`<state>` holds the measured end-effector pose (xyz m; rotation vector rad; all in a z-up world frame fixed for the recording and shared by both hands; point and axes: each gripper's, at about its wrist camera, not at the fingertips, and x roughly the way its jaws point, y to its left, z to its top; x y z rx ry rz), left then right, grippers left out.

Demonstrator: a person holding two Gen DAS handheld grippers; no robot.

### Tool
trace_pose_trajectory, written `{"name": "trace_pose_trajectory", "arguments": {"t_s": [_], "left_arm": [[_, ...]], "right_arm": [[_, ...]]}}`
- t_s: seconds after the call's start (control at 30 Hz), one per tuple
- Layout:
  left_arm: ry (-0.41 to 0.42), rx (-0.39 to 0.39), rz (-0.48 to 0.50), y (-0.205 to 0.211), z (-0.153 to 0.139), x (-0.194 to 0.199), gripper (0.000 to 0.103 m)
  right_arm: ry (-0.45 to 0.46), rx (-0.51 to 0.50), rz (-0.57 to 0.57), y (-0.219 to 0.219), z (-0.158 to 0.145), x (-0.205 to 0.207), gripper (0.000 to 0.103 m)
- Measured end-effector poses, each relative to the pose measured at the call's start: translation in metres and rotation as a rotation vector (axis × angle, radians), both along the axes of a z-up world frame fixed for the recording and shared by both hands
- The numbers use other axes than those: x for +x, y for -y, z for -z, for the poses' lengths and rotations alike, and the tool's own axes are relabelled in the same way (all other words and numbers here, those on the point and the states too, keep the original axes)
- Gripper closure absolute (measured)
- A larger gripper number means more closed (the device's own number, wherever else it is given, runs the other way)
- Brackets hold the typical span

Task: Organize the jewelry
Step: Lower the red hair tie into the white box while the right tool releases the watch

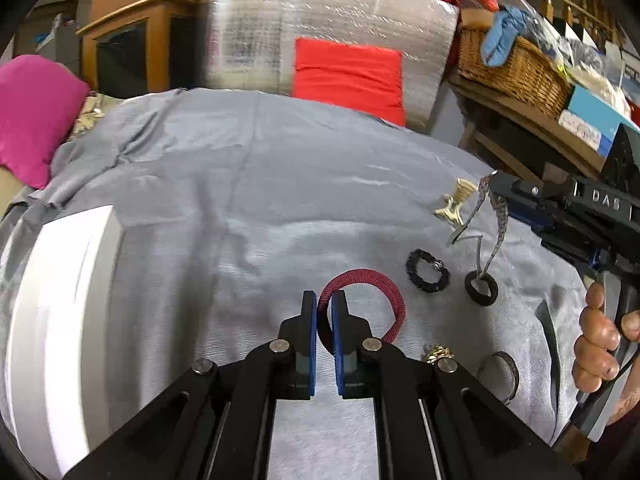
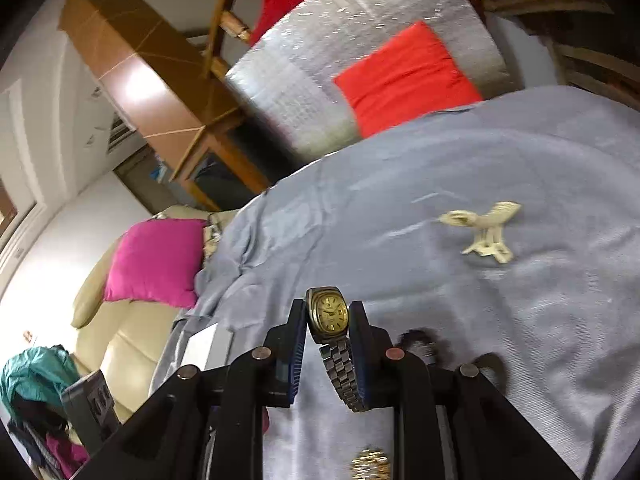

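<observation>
Left tool: fingers nearly pressed together, pinching the rim of a dark red hair tie, w/ the rest of its loop lying out to the right on the grey cloth.

Right tool: clamped on a gold-faced watch, case upright btwn the blue pads, metal band hanging down along the right finger. In left view, same tool seen at right edge, raised above the cloth w/ the watch band dangling from its tip; hand wrapped round the grip below.

On the cloth, left view: small black scrunchie just right of the red tie; black ring-shaped tie beside it, apart from it. Cream hair claw farther back, near the dangling band; same claw in right view, well apart from the tool. Gold chain piece near the left tool's right linkage, partly hidden; blurred gold item at bottom of right view, cannot tell if the same. White box at left edge on the cloth.

Behind: red cushion against silver foil sheet, pink cushion at left, wicker basket at right.
</observation>
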<state>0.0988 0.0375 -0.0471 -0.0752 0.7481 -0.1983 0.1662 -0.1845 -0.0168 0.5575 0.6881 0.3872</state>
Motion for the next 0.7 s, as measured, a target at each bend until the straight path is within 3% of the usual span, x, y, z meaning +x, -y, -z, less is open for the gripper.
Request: {"name": "trace_pose_trajectory", "arguments": {"t_s": [0.3, 0.47, 0.6, 0.7], "left_arm": [[0.060, -0.035, -0.108, -0.052, -0.023, -0.037, 0.096], [0.063, -0.022, -0.223, -0.086, -0.028, -0.059, 0.096], [0.062, 0.032, -0.324, -0.115, -0.028, -0.075, 0.096], [0.036, 0.014, -0.380, -0.142, -0.024, -0.086, 0.096]], "right_arm": [[0.061, 0.008, -0.135, -0.067, -0.017, -0.021, 0.080], [0.083, 0.026, -0.224, -0.109, -0.026, -0.032, 0.080], [0.086, 0.020, -0.304, -0.147, -0.032, -0.040, 0.080], [0.083, 0.022, -0.359, -0.178, -0.033, -0.049, 0.080]]}}
